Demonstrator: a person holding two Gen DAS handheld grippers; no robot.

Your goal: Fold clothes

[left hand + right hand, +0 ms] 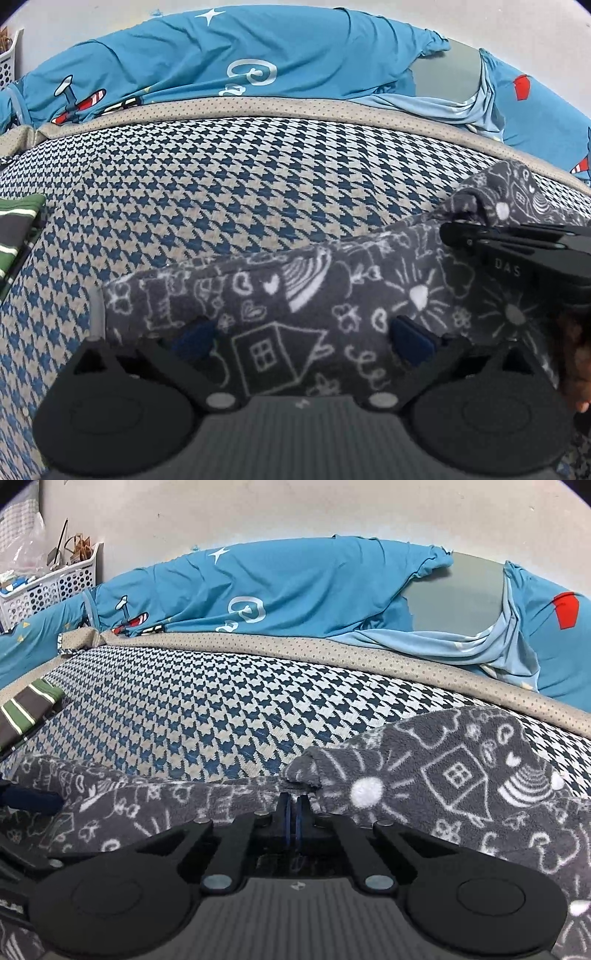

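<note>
Right tool [294,805] pinches grey garment's [406,782] edge.

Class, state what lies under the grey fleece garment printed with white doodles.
The grey fleece garment lies on a blue-and-beige houndstooth cover. Anything beneath its folds is hidden.

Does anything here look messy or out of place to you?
Mostly the blue sheet at the back: it is rumpled and pulled aside, baring a grey patch beneath. The grey doodle-print garment lies bunched on the houndstooth cover, one edge pinched in the right tongs. Nothing looks torn or spilled.
</note>
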